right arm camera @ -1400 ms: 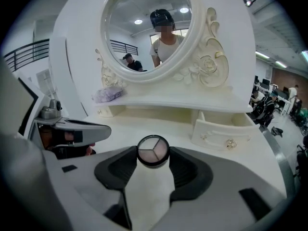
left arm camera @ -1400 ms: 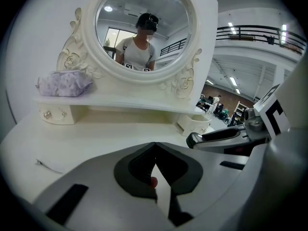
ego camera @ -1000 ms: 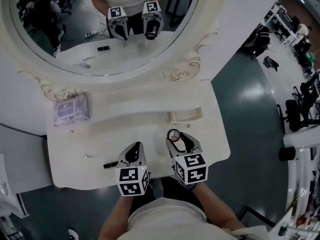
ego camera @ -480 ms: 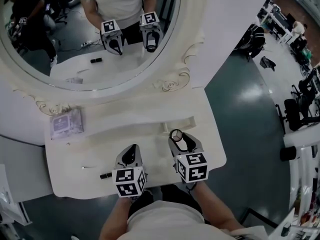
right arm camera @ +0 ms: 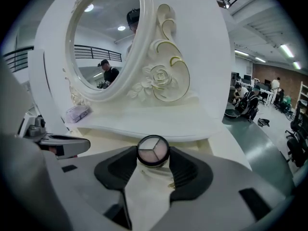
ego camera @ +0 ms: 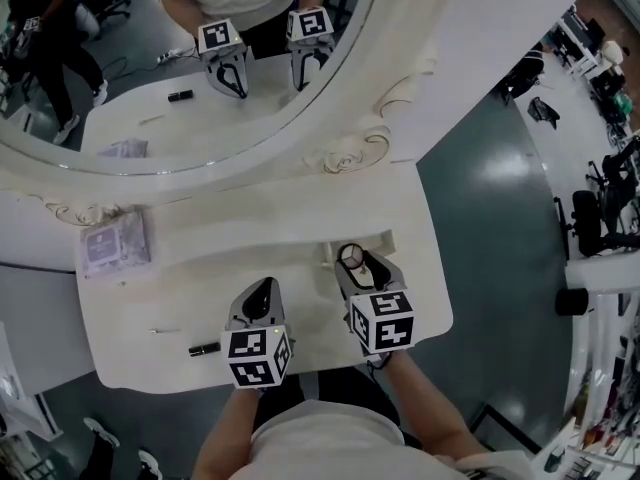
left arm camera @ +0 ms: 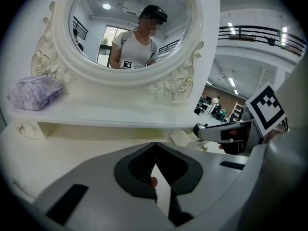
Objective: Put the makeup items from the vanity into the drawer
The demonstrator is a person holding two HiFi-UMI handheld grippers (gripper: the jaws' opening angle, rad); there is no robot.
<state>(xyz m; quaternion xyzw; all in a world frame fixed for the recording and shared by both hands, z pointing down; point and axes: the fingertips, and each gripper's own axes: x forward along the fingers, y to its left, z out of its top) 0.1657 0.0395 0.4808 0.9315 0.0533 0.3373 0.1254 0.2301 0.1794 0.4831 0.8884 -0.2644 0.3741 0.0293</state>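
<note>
Our right gripper [ego camera: 352, 261] pinches a round black-rimmed compact of three pale powders [right arm camera: 153, 150] over the white vanity bench [ego camera: 420, 268]; our left gripper [ego camera: 266, 286] is pressed together, empty; a slim black tube [ego camera: 204, 349] lies at its 8 o'clock.

My right gripper [right arm camera: 153, 153], matt grey plastic with black rubbery pads [right arm camera: 188, 170], is squeezing an eyeshadow compact [right arm camera: 153, 149] that is gleaming glossy at its black rim and powdery inside. The vanity top [ego camera: 180, 298] is shining like smooth cream lacquer, and the tissue pack [ego camera: 113, 243] is crinkling in plastic film.
</note>
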